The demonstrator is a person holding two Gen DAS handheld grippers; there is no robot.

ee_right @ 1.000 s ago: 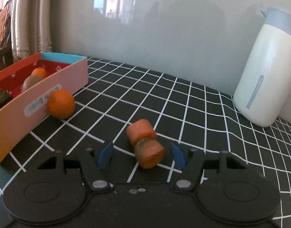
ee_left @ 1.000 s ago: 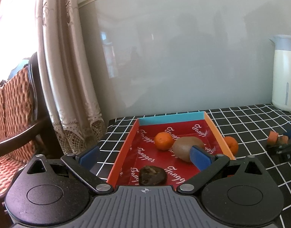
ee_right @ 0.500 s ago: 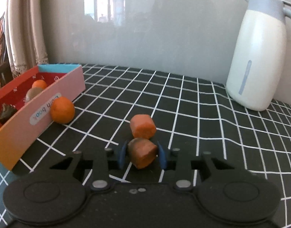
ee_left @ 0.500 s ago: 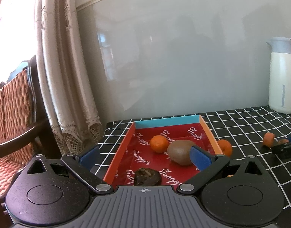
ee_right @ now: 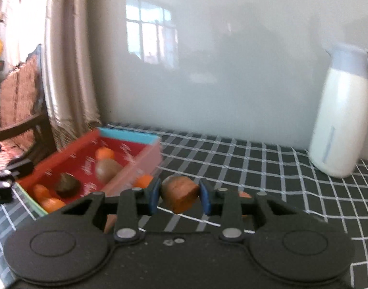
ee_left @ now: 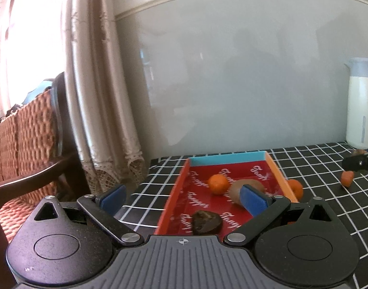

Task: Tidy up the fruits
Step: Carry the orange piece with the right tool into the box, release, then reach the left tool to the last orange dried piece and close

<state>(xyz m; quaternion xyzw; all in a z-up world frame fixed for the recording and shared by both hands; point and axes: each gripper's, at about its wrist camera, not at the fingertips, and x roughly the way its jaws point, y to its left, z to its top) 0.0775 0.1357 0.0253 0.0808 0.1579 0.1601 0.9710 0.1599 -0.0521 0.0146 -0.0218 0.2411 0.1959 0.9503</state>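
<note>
Slippage is threatening while the right gripper (ee_right: pixel 179 195) is pinching the stubby carrot piece (ee_right: pixel 180 192) above the checked table (ee_right: pixel 268 168), near the red tray's (ee_right: pixel 140 162) long wall, and the spread, empty left gripper (ee_left: pixel 181 195) is hovering at its near end.

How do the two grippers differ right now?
The right gripper has its jaws shut on an orange-brown chunk, lifted off the checked cloth; the left gripper stands wide open, holding nothing, facing the red tray. Both have blue pads.
</note>
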